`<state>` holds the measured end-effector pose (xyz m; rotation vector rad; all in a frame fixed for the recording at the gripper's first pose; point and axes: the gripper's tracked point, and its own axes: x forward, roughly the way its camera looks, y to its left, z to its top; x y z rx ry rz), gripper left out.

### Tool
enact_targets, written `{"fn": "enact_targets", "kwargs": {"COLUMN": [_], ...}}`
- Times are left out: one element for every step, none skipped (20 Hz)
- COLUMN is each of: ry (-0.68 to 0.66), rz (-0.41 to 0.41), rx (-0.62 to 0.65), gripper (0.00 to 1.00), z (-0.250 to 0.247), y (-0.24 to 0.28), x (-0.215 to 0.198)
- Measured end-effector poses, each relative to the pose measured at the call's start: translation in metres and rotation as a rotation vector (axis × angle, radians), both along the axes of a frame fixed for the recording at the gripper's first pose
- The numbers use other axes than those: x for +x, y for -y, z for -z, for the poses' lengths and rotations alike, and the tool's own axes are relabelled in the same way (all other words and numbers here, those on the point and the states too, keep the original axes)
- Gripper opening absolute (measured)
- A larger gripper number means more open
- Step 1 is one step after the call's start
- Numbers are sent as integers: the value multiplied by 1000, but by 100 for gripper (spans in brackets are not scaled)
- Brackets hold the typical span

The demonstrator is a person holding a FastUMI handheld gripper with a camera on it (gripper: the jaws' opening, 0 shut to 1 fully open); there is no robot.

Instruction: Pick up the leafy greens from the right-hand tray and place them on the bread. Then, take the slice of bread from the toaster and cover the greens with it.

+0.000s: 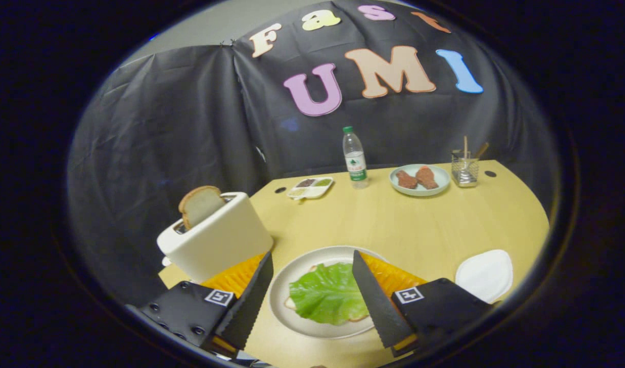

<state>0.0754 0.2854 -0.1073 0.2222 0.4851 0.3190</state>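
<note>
Gripper view: leafy greens [328, 293] on bread between spread, empty gripper [312, 266] fingers.

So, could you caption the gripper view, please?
Open gripper above lettuce on bread, plated; toaster slice waits.

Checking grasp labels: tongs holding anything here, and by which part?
Nothing held. The tongs are open, fingers apart either side of the lettuce leaf, which lies on the bread on the plate.

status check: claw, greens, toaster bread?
Claw open, holding nothing, astride plate. Greens already on bread. Toaster slice not yet taken, path looks open.
</note>
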Motion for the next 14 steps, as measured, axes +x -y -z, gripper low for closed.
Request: {"fn": "enact_targets", "kwargs": {"ry": [-6,-11,-12,-14,-28,-37,-36,-36,-37,-40,-43,-42,-41,-43], "rz": [-24,-38,-47,-52,-52,-60,-67,-70,-74,-81,-93,-107,-121,-134], "rx": [25,42,55,60,69,90,117,146,169,185,198,208,215,220], "gripper": [98,98,98,98,98,98,98,98,98,98,98,98,97,97], "z": [-6,-12,-19,-25,-28,-34,-43,-52,-59,-65,-69,-73,-76,-78], "y": [-11,-19,-25,-32,-39,-47,-58,-68,-77,-87,-98,-110,-122,-133], "x": [-1,0,2,4,6,8,10,13,13,16,16,17,17,16]}}
